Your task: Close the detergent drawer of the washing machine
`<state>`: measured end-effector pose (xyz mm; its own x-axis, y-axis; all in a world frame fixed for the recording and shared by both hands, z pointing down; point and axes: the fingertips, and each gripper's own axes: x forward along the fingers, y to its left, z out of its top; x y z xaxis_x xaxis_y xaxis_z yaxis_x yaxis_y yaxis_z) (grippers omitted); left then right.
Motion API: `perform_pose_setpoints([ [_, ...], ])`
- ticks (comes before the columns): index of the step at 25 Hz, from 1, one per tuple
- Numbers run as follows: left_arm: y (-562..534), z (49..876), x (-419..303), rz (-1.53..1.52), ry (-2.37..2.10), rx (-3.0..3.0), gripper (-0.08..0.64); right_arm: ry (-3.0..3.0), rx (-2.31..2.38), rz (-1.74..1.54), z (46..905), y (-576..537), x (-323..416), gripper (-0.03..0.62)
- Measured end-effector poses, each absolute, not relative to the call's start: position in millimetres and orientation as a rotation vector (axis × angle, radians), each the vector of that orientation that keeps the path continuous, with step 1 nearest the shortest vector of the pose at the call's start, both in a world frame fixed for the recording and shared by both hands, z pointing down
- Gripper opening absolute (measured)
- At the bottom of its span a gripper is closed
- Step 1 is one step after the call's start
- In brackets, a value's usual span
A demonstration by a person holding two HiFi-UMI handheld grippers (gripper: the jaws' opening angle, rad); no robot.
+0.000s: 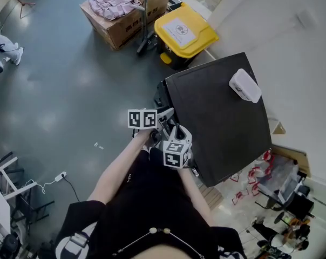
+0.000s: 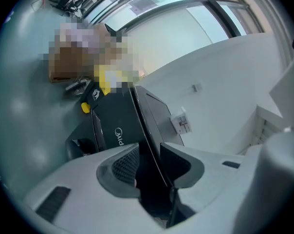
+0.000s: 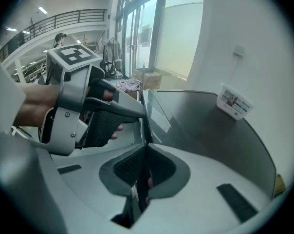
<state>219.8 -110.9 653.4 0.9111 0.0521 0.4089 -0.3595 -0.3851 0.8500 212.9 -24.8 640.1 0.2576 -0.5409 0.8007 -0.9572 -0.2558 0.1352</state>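
Near the wall (image 1: 292,47) stands a dark washing machine (image 1: 217,117).

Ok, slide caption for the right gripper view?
Right claw shut at the front edge of the dark washing machine, left claw beside it, white packet on top.

The right claw (image 3: 146,149) has its jaws almost together, tips at the washing machine's (image 3: 200,130) front top edge. The left claw (image 3: 132,117), in a hand (image 3: 32,106), reaches that edge too. A small white box (image 3: 233,103) sits on the machine's top.
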Motion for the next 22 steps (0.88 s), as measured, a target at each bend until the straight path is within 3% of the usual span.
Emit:
perform_pose_setpoints([
  [12,-111.2,650.9,221.5,0.374,-0.215,1.931,0.135,-1.407,1.949,0.835,626.5,-23.4,221.7,0.017],
  [14,-114.2,633.6,215.2,0.337,-0.224,2.02,0.075,-1.466,1.999,0.826,610.5,-26.7,223.4,0.017],
  [22,-124.5,514.8,165.7,0.154,-0.355,2.421,0.032,-1.913,2.247,0.794,511.2,-46.9,233.1,0.003],
])
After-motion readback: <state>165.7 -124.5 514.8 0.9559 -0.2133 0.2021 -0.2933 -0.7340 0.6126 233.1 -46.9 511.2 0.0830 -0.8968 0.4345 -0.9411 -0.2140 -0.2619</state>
